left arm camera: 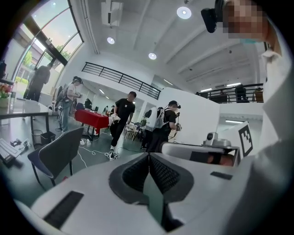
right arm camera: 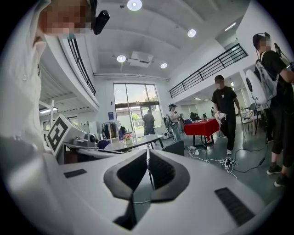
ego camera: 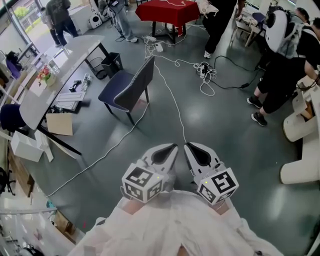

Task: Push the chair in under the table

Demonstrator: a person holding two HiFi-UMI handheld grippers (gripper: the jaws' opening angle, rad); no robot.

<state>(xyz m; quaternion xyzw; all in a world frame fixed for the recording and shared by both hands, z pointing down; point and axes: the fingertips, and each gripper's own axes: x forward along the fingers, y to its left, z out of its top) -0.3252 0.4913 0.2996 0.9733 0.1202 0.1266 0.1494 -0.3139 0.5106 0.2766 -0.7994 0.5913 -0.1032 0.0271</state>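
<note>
While the person holds both tools close in front of a white-sleeved body, the left gripper [ego camera: 174, 146] has its jaws pressed together with nothing between them. The right gripper [ego camera: 187, 146], just beside it, is closed and empty in the same way. Each carries a cube with black and white square markers.

A thin white cable [ego camera: 172, 97] runs away from the grippers across the grey floor [ego camera: 220, 130].

Farther off, to the left, stands the chair [ego camera: 131, 86], dark blue with a grey back. It is well apart from both grippers. It sits out on the open floor near the table [ego camera: 60, 75], not under it, with its seat turned towards the table and its back towards the room.

The table is long and white with dark legs. Flowers [ego camera: 45, 74] sit on it and a black bin [ego camera: 111, 62] stands by its far end.

At the far side are a red table [ego camera: 167, 11], a power strip [ego camera: 205, 67] on the floor, and several people standing.
</note>
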